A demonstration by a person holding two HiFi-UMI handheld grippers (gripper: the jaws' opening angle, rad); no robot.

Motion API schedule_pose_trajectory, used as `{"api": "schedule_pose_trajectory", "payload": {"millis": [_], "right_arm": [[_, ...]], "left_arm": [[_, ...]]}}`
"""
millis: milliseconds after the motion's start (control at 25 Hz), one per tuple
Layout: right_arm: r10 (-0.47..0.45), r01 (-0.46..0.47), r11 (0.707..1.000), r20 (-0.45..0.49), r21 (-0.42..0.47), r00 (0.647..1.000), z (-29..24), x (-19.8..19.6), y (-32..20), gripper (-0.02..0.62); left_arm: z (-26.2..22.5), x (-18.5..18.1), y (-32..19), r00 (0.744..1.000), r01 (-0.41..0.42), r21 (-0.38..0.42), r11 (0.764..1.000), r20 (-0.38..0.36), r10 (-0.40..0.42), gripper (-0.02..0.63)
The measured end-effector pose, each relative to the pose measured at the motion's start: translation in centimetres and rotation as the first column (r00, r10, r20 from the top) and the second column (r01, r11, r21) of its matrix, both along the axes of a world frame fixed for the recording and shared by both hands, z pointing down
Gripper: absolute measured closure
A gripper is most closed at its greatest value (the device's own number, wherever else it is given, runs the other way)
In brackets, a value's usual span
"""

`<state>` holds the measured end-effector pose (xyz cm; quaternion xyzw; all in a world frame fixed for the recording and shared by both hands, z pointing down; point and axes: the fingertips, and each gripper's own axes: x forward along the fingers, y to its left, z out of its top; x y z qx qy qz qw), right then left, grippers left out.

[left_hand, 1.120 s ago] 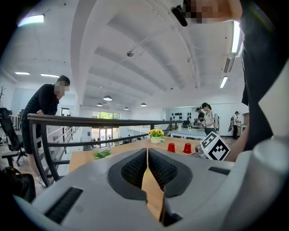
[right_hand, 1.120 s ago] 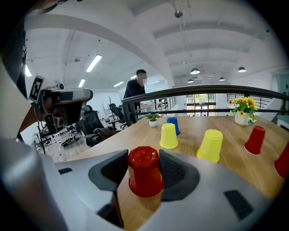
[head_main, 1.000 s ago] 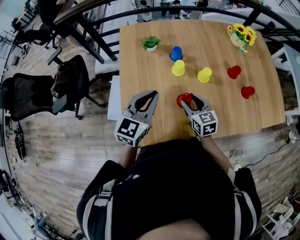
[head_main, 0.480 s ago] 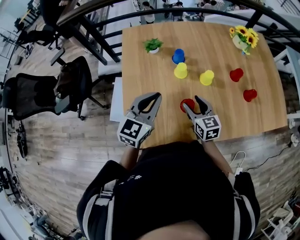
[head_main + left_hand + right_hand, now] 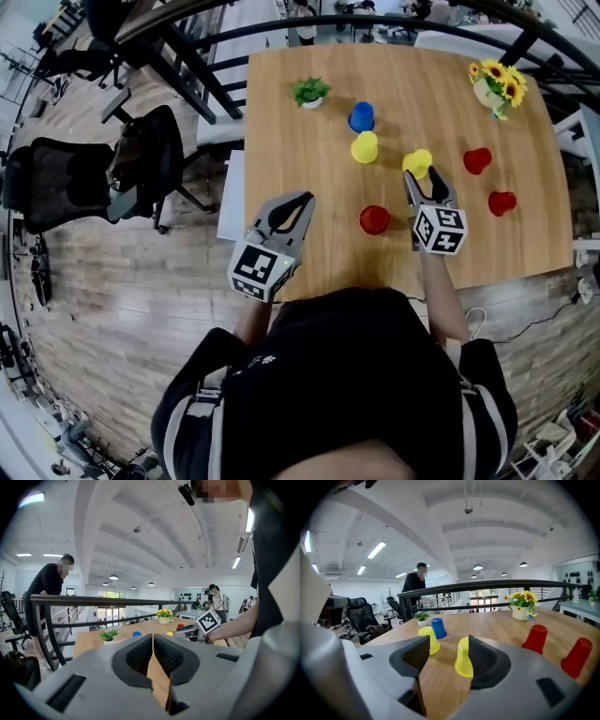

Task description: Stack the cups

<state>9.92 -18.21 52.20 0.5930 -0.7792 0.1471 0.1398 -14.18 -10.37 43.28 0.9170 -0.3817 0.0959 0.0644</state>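
Note:
Six cups stand on the wooden table (image 5: 281, 141). They are one blue cup (image 5: 361, 116), two yellow and three red. My right gripper (image 5: 424, 178) is open around the nearer yellow cup (image 5: 417, 161). In the right gripper view this cup (image 5: 463, 658) stands upside down between the jaws, close against the right pad, with a gap to the left pad. The second yellow cup (image 5: 429, 639) and the blue cup (image 5: 438, 627) stand further back on the left. One red cup (image 5: 374, 219) stands alone between my grippers. My left gripper (image 5: 300, 200) is shut and empty at the table's near left.
Two red cups (image 5: 477, 160) (image 5: 502, 202) stand to the right of my right gripper. A small potted plant (image 5: 310, 91) and a vase of sunflowers (image 5: 500, 84) stand at the far side. A black railing (image 5: 487, 585) runs behind the table. Office chairs (image 5: 66, 187) stand on the left.
My right gripper has left the near red cup and moved right and further away, to the yellow cup. The red cup stays on the table. My left gripper has barely moved.

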Motion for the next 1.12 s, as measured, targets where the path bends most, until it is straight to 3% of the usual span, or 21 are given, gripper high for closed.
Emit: {"api": "schedule_pose_trajectory", "payload": {"millis": [280, 560, 800, 1120], "right_arm": [[0.094, -0.095, 0.995, -0.020, -0.024, 0.995, 1.6, 2.8, -2.4, 0.331], [0.071, -0.076, 0.996, -0.080, -0.055, 0.994, 3.2, 3.0, -4.9, 0.319], [0.070, -0.074, 0.995, -0.050, -0.072, 0.996, 3.8, 2.7, -5.1, 0.371], [0.049, -0.050, 0.998, -0.034, -0.046, 0.998, 2.1, 2.3, -3.4, 0.373]], "left_arm": [[0.5, -1.2, -1.4, 0.999, 0.044, -0.030, 0.999, 0.010, -0.044, 0.588], [0.7, -1.2, -2.6, 0.999, 0.049, -0.044, 0.998, 0.011, -0.049, 0.588], [0.6, -1.8, -2.7, 0.998, 0.066, -0.039, 0.997, 0.015, -0.065, 0.588], [0.0, -1.8, -2.1, 0.998, 0.054, -0.018, 0.998, 0.012, -0.054, 0.588]]}}
